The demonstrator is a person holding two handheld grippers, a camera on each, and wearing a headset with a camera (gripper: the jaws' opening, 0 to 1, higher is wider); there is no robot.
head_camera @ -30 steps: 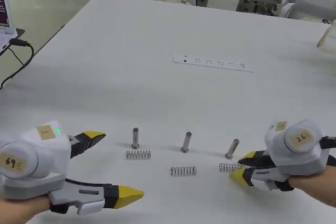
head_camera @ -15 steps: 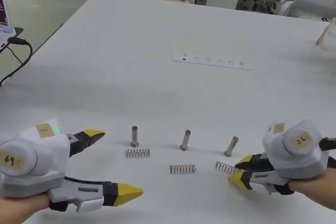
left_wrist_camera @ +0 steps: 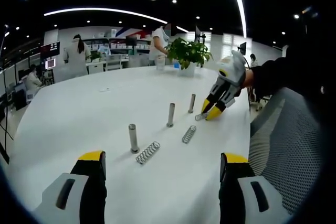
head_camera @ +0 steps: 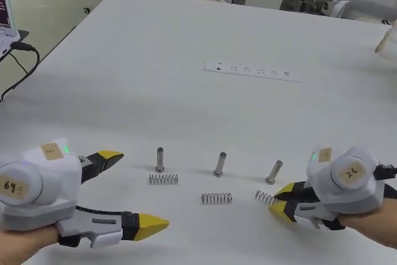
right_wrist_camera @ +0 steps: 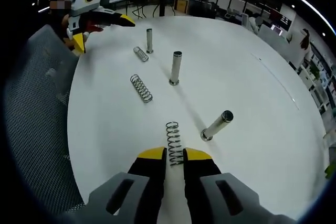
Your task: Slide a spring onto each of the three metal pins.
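Spring (right_wrist_camera: pixel 173 141) beside right pin (right_wrist_camera: pixel 215 125) lies on bench (head_camera: pixel 186 103), near end pinched in right claw (right_wrist_camera: pixel 175 157). Left claw (left_wrist_camera: pixel 163 157) gapes wide, empty. Other two springs (head_camera: pixel 216 199) flat by their pins (head_camera: pixel 220 164).

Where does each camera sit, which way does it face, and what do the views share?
Head view: on the headset, looking forward and down at the table, pins and springs; left gripper, right gripper and both hands show.
Left gripper view: on the left gripper, looking along its open fingers past the pins to the right gripper.
Right gripper view: on the right gripper, looking along its fingers, closed about the nearest spring, toward the left gripper.
Shared: all see the pins and springs.
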